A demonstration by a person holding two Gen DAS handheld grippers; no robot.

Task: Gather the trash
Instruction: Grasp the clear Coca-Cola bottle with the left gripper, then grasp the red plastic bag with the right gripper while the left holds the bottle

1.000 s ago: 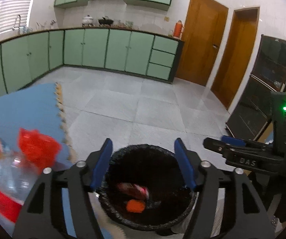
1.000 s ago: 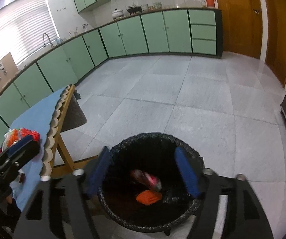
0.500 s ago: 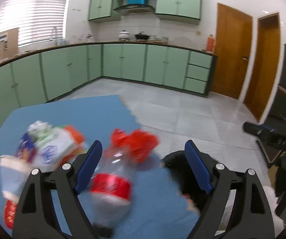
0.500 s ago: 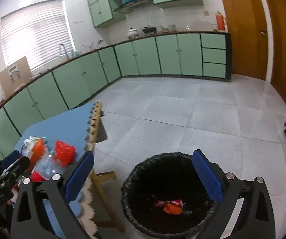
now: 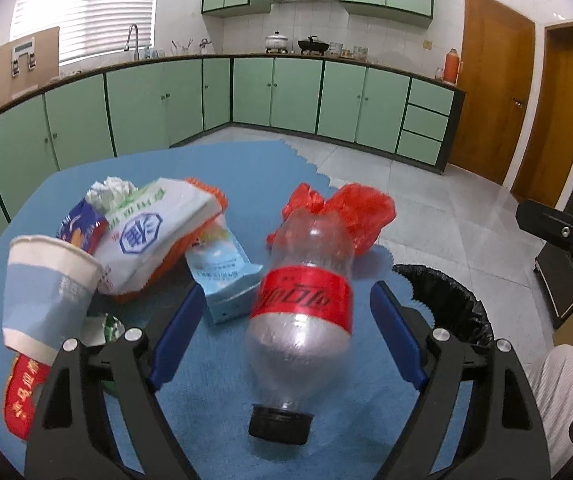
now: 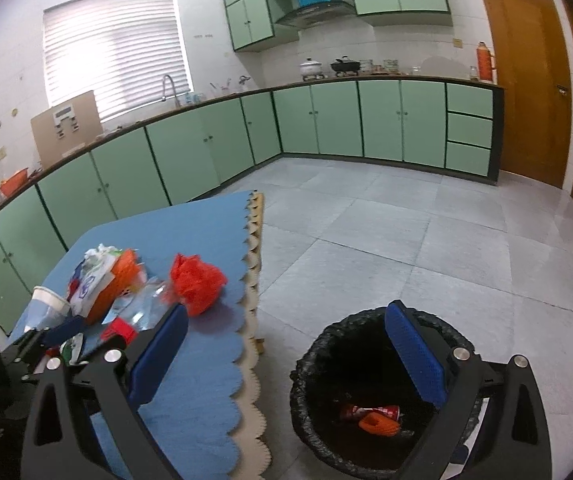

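Blue mat (image 6: 190, 236) scalloped edge beside black bin (image 6: 326, 344).

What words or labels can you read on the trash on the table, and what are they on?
Nothing reads in full.
White bag: large blue character in a hexagon, green characters; illegible at this angle.
Plastic bottle: red label, dark script, seen upside down, unreadable.
Red wrapper: yellow characters, blurred.

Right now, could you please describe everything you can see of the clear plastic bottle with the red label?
The clear plastic bottle with the red label looks empty and dented. It lies on its side on the blue table mat, black cap toward the camera, its base against the crumpled red plastic bag, between the open left gripper's fingers, untouched.
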